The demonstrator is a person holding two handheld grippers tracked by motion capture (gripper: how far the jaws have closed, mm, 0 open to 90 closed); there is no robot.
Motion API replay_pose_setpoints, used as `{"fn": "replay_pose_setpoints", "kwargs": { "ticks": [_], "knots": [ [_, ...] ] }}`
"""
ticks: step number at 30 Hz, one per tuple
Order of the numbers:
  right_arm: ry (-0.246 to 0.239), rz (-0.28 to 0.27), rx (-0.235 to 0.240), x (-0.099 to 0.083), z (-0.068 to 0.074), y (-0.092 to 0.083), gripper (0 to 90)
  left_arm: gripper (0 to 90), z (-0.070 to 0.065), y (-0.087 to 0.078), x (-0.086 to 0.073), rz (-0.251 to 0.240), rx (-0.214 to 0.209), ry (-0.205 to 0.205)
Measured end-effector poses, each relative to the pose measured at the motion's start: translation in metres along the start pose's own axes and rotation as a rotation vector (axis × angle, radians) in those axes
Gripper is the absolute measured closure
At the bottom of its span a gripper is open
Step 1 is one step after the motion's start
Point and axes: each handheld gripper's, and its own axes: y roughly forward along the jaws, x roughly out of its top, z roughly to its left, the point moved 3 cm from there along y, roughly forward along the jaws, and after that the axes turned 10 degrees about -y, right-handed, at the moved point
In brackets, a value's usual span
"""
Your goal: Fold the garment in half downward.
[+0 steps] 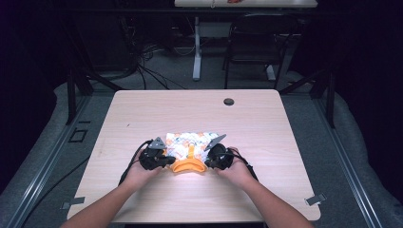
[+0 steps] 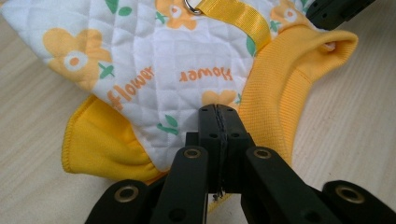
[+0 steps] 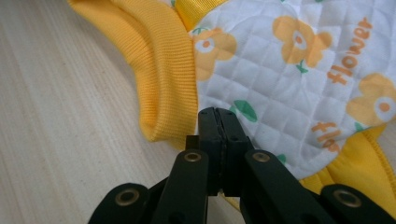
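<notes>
Small white quilted garment (image 1: 189, 145) with orange flowers and yellow ribbed trim, flat on pale wooden counter (image 1: 142, 114). Pinched by left hand-held gripper (image 2: 218, 111) and right hand-held gripper (image 3: 218, 113), jaws pressed together.

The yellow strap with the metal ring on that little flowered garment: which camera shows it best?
The left gripper view: the yellow strap and its metal ring appear close and sharp at the top. The high view shows the strap as a tiny stripe; the right gripper view catches a yellow corner, probably the strap.
</notes>
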Motion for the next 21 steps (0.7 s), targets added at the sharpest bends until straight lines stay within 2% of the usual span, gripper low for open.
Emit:
{"fn": "replay_pose_setpoints", "kwargs": {
  "ticks": [6, 11, 14, 21],
  "knots": [
    [0.020, 0.006, -0.014, 0.002, -0.010, 0.002, 90.0, 89.8, 0.005, 0.004, 0.004, -0.020, 0.006, -0.017],
    [0.051, -0.008, -0.028, 0.003, -0.018, 0.005, 90.0, 89.8, 0.011, 0.007, 0.006, -0.042, 0.000, -0.060],
    [0.066, -0.013, -0.032, 0.003, -0.020, 0.005, 89.9, 89.7, 0.011, 0.008, 0.007, -0.048, 0.002, -0.068],
    [0.071, -0.036, -0.033, 0.007, -0.021, -0.006, 89.5, 88.8, 0.012, 0.000, 0.008, -0.073, -0.004, -0.082]
  ]
}}
